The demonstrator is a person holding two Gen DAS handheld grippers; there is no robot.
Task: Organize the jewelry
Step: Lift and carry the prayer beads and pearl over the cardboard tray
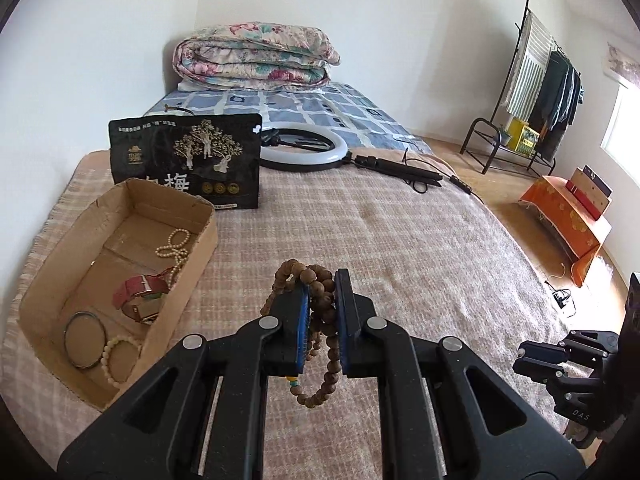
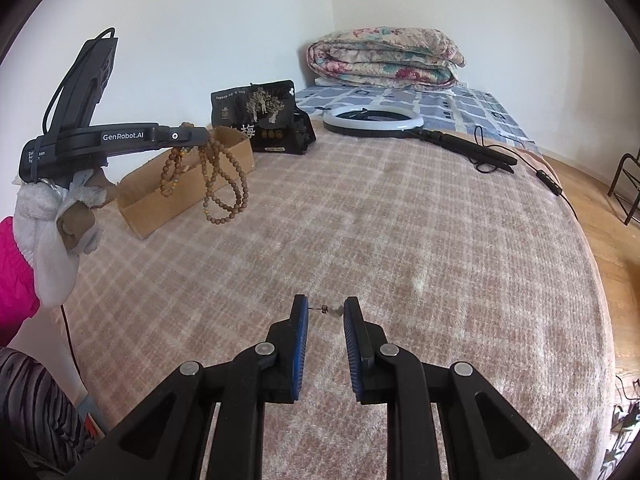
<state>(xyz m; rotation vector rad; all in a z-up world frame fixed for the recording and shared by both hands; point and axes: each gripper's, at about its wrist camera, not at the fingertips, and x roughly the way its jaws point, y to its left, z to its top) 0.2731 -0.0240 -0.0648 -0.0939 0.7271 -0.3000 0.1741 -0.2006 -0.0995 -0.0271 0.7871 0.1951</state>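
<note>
plaid blanket (image 2: pixel 400 240) covers bed beside white wall (image 2: pixel 200 20).

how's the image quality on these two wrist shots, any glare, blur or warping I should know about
Left wrist view: sharp on the wooden bead necklace clamped in the left gripper, window blown out at right, fisheye bending the walls. Right wrist view: even daylight, the tiny earring ahead of the right gripper slightly soft, dark vignette corners.

— Someone's bedroom, isn't it?
— Looks so. A bed with a blue checked sheet (image 1: pixel 320 108), a folded floral quilt (image 1: pixel 256 56) at its head.
— And clothes hanging on that garment rack (image 1: pixel 540 88) by the window.
— Wood floor (image 1: pixel 500 184), plaid blanket (image 1: pixel 380 240), a ring light (image 1: pixel 304 148) lying about. Lived-in home.
</note>
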